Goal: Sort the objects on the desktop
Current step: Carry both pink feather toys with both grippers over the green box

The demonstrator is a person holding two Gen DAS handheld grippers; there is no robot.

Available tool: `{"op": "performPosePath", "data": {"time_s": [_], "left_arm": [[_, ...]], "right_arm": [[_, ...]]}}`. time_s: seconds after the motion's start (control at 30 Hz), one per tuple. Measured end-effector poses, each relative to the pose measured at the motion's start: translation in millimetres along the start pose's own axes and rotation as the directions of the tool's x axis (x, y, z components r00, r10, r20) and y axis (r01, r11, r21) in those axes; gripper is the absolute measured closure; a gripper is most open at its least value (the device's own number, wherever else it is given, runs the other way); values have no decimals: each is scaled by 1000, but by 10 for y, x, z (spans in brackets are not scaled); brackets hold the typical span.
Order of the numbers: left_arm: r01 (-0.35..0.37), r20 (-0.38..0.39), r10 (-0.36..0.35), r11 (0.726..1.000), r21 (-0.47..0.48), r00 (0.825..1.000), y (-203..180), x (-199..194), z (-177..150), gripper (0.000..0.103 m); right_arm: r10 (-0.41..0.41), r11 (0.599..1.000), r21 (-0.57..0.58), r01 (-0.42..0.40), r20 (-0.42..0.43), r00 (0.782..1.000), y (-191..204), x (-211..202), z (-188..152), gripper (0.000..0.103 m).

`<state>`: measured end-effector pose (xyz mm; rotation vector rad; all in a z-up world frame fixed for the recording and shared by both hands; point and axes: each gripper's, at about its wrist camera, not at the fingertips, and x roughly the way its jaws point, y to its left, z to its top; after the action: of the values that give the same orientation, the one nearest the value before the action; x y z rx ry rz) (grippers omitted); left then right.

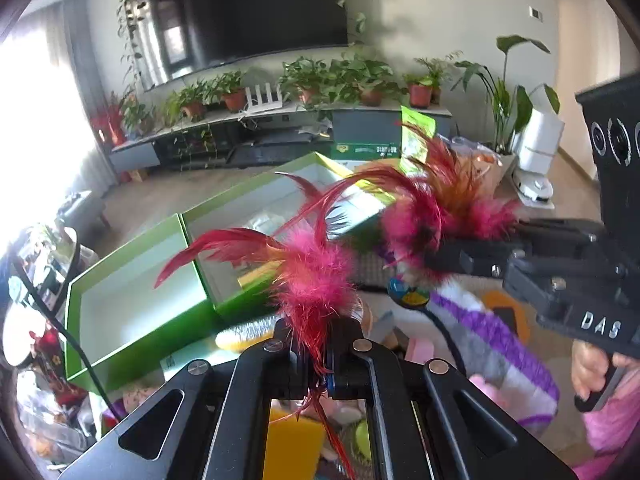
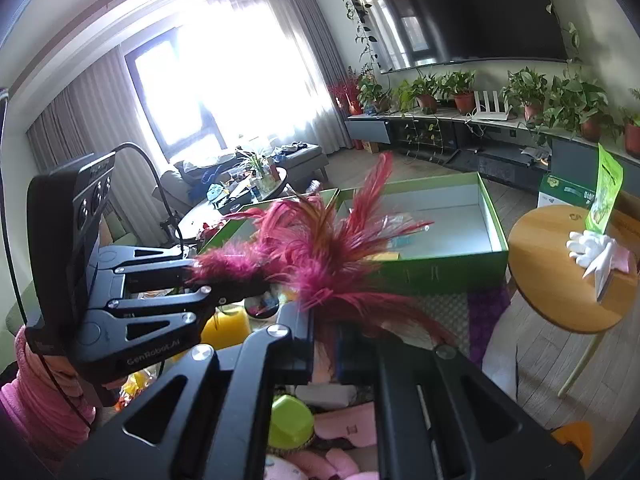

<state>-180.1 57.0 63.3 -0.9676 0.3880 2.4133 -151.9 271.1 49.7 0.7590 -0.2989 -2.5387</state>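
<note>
My left gripper (image 1: 316,338) is shut on a pink and red feather tuft (image 1: 316,280), whose quills run down between the pads. From the right, my right gripper (image 1: 434,258) is shut on a second feather tuft (image 1: 424,216). In the right wrist view the right gripper (image 2: 324,340) holds its feather tuft (image 2: 340,276) upright, and the left gripper (image 2: 260,286) comes in from the left with its own feather tuft (image 2: 236,264). Both are held above the cluttered desk, in front of an open green box (image 1: 132,344), which also shows in the right wrist view (image 2: 440,270).
A multicoloured disc on a black cord (image 1: 408,294) hangs below the right tuft. A purple-and-white cloth (image 1: 500,332), a yellow block (image 1: 292,440), a lime-green object (image 2: 290,420) and pink items lie below. A round wooden side table (image 2: 552,280) stands to the right.
</note>
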Motion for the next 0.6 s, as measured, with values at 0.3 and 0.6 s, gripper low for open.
{"op": "performPosePath", "data": {"time_s": [0.3, 0.6], "left_arm": [[-11, -5, 10, 997, -70, 1000, 299, 226, 315, 99], [-37, -40, 32, 991, -129, 999, 604, 595, 543, 99]], "right_arm": [[-7, 1000, 1, 8, -18, 1000, -100, 277, 302, 94], [-37, 999, -4, 36, -72, 997, -214, 808, 643, 94]]}}
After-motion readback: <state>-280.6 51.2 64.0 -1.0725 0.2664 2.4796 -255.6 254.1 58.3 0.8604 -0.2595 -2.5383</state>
